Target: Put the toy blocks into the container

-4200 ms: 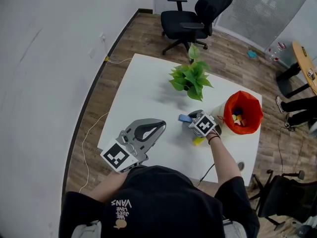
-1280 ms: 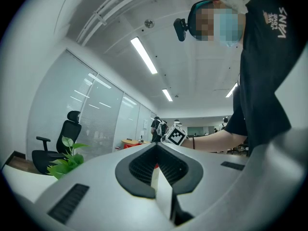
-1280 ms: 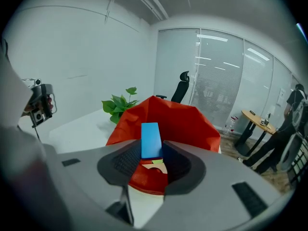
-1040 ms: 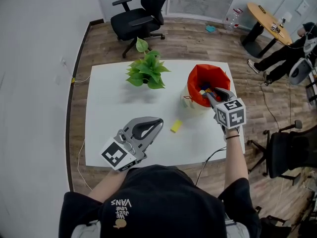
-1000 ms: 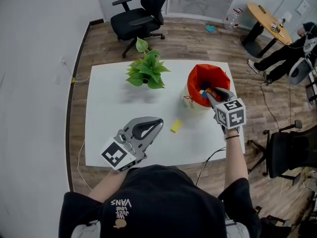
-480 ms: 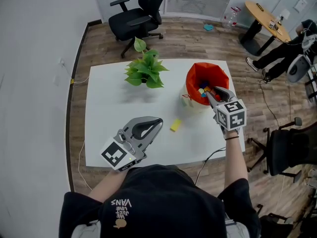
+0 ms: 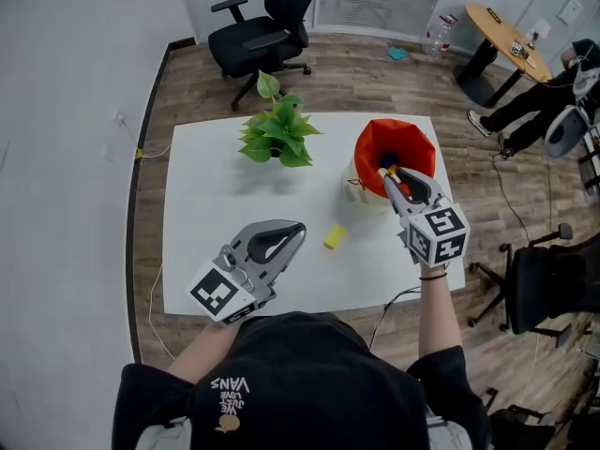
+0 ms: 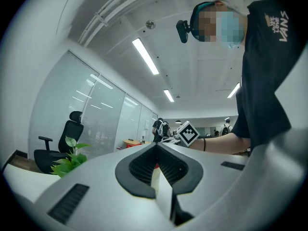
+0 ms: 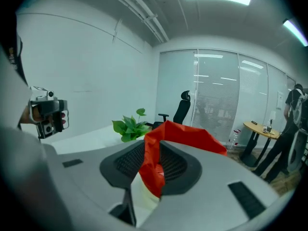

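Wood flooring surrounds a white tabletop (image 7: 216,204) in an office, with a black chair (image 7: 267,31) beyond its far edge. Seen from the head view, a leafy plant (image 7: 278,137) stands at 11 o'clock from the tabletop's middle. A red container (image 7: 370,139) stands at 2 o'clock, with a few coloured blocks (image 7: 387,165) showing inside it. One yellow block (image 7: 334,237) lies on the bare surface at 4 o'clock, near the middle and well apart from the container.

The right claw (image 7: 385,172) points its tips at the container's 6 o'clock rim. Its jaws have just been closing and now stand a narrow gap apart. No block is between them; only the container's red rim shows through the gap. The left claw (image 7: 302,226) hangs over the near edge at 7 o'clock, with its tips together and nothing between them. The yellow block lies at its 2 o'clock.
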The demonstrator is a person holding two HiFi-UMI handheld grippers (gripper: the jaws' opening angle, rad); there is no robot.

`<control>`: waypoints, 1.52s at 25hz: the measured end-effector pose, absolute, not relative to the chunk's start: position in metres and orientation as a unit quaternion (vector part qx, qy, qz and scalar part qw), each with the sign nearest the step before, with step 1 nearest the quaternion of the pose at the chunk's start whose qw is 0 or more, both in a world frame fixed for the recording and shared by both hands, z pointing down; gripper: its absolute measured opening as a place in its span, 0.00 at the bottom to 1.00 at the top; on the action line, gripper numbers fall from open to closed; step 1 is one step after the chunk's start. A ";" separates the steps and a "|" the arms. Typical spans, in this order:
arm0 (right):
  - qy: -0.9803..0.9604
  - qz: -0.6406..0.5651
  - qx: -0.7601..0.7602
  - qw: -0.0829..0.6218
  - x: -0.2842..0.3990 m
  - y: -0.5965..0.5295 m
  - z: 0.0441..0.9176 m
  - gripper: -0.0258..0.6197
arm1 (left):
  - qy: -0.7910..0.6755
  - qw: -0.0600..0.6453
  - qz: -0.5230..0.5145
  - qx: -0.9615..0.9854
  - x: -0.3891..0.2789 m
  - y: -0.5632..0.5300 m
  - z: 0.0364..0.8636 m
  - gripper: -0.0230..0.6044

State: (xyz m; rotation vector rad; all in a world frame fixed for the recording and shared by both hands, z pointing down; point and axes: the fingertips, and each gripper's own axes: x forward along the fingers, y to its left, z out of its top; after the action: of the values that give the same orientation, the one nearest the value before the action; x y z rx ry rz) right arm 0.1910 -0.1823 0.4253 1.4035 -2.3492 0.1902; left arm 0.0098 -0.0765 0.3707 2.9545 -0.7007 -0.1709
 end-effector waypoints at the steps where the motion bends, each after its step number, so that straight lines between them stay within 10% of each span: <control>1: -0.844 0.061 0.499 0.188 0.185 -0.179 0.420 0.20 | -0.232 0.050 -0.056 0.970 0.009 -0.077 0.370 0.05; 38: -0.907 0.011 0.414 0.076 0.070 -0.097 0.391 0.07 | -0.271 0.042 -0.057 0.960 -0.013 -0.079 0.369 0.05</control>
State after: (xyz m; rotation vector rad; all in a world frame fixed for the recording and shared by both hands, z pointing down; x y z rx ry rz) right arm 0.0698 -0.0968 0.3914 1.2418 -2.7181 0.0321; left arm -0.0133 -0.0788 0.3691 2.9379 -0.8299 -0.1743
